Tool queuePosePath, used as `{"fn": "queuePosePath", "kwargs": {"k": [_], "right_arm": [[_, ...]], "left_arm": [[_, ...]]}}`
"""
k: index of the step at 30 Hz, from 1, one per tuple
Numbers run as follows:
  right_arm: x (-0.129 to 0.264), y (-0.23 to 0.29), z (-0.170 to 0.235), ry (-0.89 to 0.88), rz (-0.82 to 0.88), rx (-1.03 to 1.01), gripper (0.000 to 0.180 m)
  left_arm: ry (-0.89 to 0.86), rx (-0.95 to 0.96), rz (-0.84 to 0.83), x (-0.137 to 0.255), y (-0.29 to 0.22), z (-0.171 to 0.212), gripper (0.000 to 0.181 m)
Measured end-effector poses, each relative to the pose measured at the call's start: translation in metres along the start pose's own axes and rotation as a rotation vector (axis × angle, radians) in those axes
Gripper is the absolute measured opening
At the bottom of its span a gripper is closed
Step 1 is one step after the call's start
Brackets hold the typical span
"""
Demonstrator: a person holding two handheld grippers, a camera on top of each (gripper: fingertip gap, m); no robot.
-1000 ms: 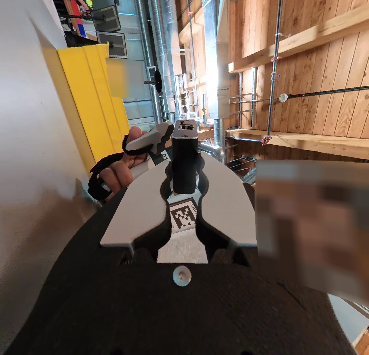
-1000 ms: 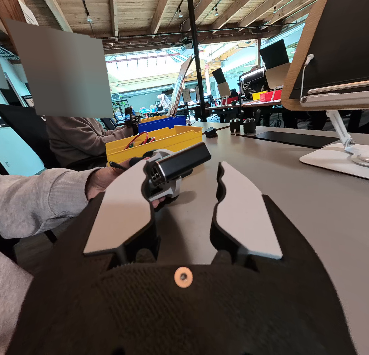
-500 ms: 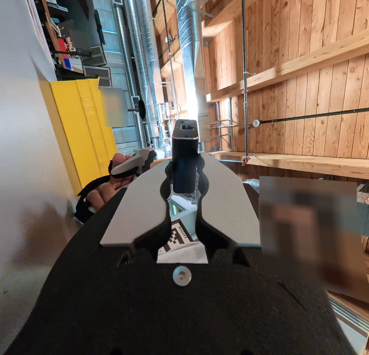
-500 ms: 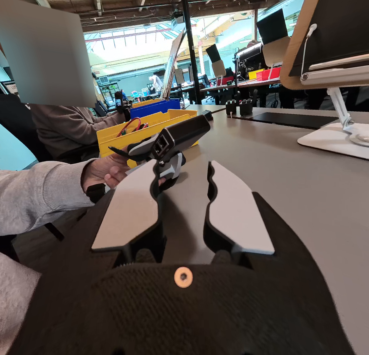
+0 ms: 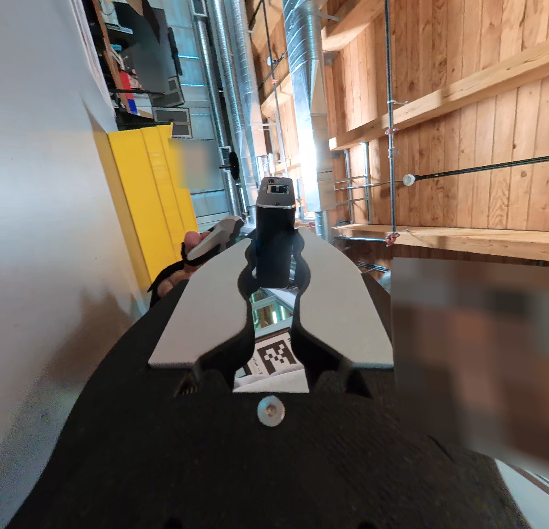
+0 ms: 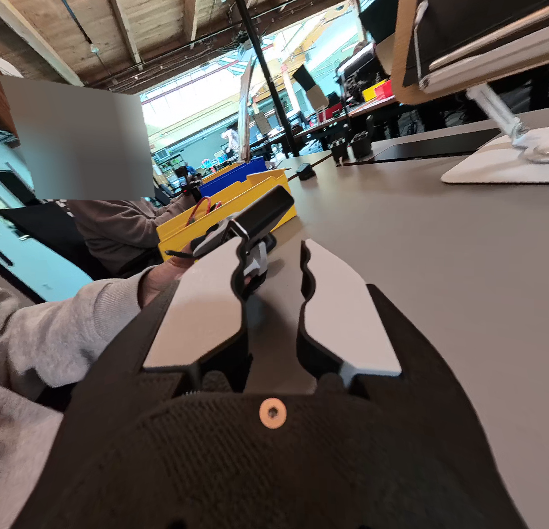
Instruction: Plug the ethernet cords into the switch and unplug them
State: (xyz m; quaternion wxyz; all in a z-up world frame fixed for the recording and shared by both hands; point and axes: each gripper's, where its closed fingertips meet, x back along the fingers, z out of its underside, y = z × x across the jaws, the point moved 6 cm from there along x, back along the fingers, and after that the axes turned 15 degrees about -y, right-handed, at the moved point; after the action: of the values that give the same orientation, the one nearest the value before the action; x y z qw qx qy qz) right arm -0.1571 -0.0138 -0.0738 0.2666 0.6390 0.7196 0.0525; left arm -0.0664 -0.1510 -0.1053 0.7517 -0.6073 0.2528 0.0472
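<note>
0 cords plugged: no ethernet cord shows in either view, so by my reading the plugging has not begun and the unplugging is all left.
Left gripper (image 5: 274, 247): jaws clamped on the switch (image 5: 274, 229), a dark box at frame centre of the left wrist view, standing out past the fingertips.
Switch port: 1 port (image 5: 278, 189) on the far end face looks vacant; any other ports are hidden.
Right gripper (image 6: 271, 257): jaws parted with nothing between them, lower centre of the right wrist view.
Switch, right wrist view: held at centre (image 6: 263, 214), above the grey table (image 6: 416, 247), tilted, just beyond the right gripper's left finger.
Yellow bin (image 6: 237, 196): centre left, behind the switch; a red wire loop (image 6: 199, 207) lies in it, kind unclear.
Left to do: find a cord, grip it with the free gripper, seat it, pull it out.
</note>
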Motion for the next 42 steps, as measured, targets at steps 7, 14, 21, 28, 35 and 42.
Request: {"fn": "queuePosePath", "kwargs": {"k": [7, 14, 21, 28, 35, 42], "right_arm": [[-0.003, 0.0, 0.008, 0.03, -0.002, -0.1, 0.034], [-0.007, 0.001, 0.02, 0.098, -0.05, -0.271, 0.028], [0.001, -0.008, 0.017, 0.094, -0.1, -0.476, 0.024], [-0.004, 0.003, 0.026, 0.193, -0.127, -0.396, 0.024], [-0.004, 0.001, 0.025, 0.182, -0.12, -0.403, 0.024], [-0.002, -0.002, 0.021, 0.157, -0.106, -0.41, 0.023]], "left_arm": [[0.02, -0.148, -0.066, -0.002, 0.002, 0.005, 0.027], [0.097, -0.392, -0.137, -0.01, 0.0, 0.018, 0.026], [0.166, -0.529, -0.144, -0.015, -0.002, 0.028, 0.024], [0.211, -0.485, -0.171, -0.014, 0.004, 0.029, 0.028], [0.252, -0.42, -0.164, -0.013, 0.007, 0.03, 0.029], [0.368, -0.353, -0.173, -0.009, 0.015, 0.033, 0.032]]}}
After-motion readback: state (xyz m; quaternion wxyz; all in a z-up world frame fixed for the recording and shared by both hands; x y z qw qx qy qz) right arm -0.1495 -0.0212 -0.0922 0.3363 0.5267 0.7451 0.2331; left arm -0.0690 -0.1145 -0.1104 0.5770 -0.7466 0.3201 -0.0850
